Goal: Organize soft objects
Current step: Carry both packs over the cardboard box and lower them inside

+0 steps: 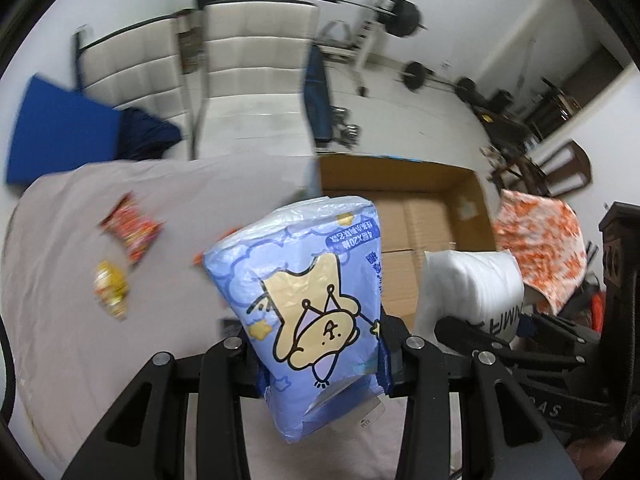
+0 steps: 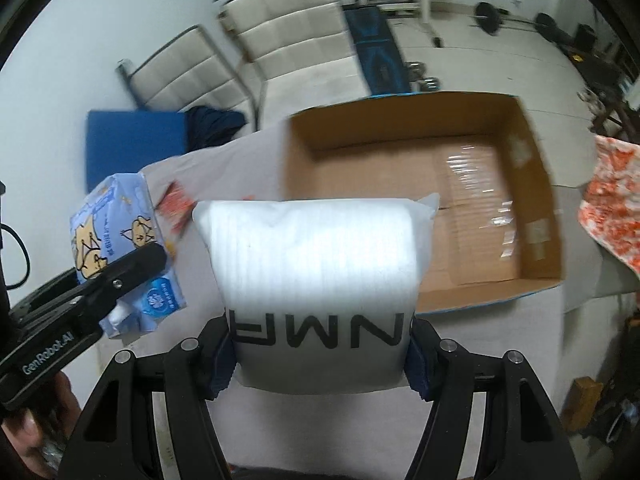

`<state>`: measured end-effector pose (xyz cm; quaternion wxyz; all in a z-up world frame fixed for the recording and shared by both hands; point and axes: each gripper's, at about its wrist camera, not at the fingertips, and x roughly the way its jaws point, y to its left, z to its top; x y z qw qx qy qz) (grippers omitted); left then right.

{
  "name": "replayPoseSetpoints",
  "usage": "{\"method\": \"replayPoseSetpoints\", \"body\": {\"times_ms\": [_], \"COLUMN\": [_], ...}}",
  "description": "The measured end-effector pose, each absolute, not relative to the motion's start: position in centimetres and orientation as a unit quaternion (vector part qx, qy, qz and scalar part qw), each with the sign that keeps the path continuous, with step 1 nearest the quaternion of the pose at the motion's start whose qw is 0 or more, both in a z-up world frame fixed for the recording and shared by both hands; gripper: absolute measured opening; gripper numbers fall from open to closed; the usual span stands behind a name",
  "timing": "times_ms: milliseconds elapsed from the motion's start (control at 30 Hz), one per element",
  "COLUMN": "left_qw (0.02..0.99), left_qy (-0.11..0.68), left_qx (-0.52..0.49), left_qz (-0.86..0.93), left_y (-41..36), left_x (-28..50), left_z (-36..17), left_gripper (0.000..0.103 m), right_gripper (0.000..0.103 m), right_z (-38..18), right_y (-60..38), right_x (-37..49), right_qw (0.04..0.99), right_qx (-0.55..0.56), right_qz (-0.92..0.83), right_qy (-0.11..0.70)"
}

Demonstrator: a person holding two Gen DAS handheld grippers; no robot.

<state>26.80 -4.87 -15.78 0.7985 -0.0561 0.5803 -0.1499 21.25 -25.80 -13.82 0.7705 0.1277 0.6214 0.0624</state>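
Our left gripper (image 1: pixel 320 354) clamps the blue pack (image 1: pixel 308 296); our right gripper (image 2: pixel 320 354) clamps the white pack (image 2: pixel 316 280). Both look light, squashy and slippery, so we judge the low grips safest across their width.

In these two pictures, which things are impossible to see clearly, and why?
- Left wrist view: the snack packets on the grey cloth are motion-blurred; their print is unreadable.
- Left wrist view: the blue tissue pack hides the near part of the cardboard box floor.
- Right wrist view: the white pack covers the box's near left corner and cloth behind it.
- Right wrist view: the white pack's lettering is partly hidden by the right gripper pads.
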Motion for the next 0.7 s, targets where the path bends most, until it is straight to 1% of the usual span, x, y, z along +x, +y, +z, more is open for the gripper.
{"method": "replayPoseSetpoints", "body": {"times_ms": [200,333,500,567,700], "left_qw": [0.765,0.741,0.716,0.700,0.673], "left_qy": [0.603,0.621,0.636,0.653,0.681], "left_qx": [-0.055,-0.040,-0.019,-0.023,-0.072], "left_qz": [-0.219,-0.254,-0.288,-0.288,-0.281], "left_y": [-14.1,-19.0,-22.8,-23.9,-24.3], "left_x": [32.0,35.9,39.0,40.3,42.0], "left_z": [-19.8,-24.7,-28.8,-30.4,-32.9], "left_gripper": [0.037,0.037,0.037,0.037,0.038], "right_gripper": [0.070,0.070,0.070,0.070,0.070], "right_z": [-19.5,-24.0,-28.9,-31.1,-34.2], "right_y": [-35.4,-38.8,-41.4,-41.3,-41.1], "right_x": [26.3,29.9,33.9,35.6,38.4], "right_qw": [0.763,0.749,0.737,0.733,0.725], "right_qx": [0.109,0.089,0.067,0.051,0.047], "right_qz": [0.022,0.005,-0.008,-0.013,-0.014], "right_qy": [0.637,0.656,0.673,0.678,0.687]}}
